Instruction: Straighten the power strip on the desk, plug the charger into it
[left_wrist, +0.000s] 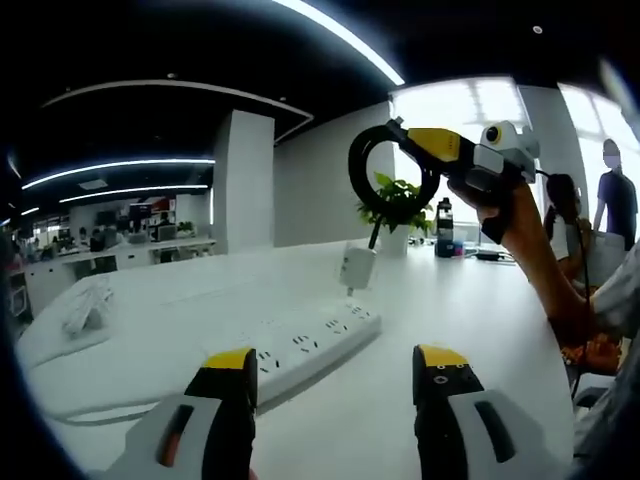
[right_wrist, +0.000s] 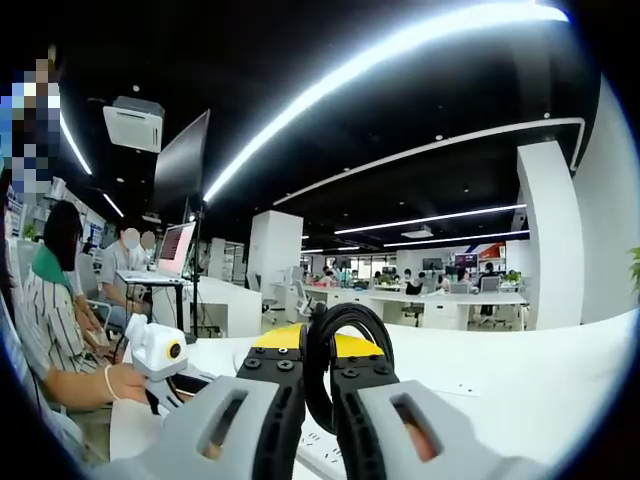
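A white power strip (left_wrist: 300, 345) lies at an angle on the white desk (left_wrist: 470, 310), just beyond my open left gripper (left_wrist: 335, 372), whose jaws hold nothing. Above the strip's far end hangs a white charger (left_wrist: 357, 267), prongs down, from a looped black cable (left_wrist: 352, 170). My right gripper (left_wrist: 405, 135) is held high in a person's hand, shut on that cable. In the right gripper view the cable loop (right_wrist: 352, 312) is pinched between the jaws of the right gripper (right_wrist: 318, 365), and a bit of the strip (right_wrist: 315, 452) shows below them.
A potted plant (left_wrist: 395, 205) and a dark bottle (left_wrist: 444, 228) stand at the desk's far side. A white bundle (left_wrist: 88, 303) lies at the left. Seated people (right_wrist: 60, 310) and a monitor on a stand (right_wrist: 180, 160) are beside the desk.
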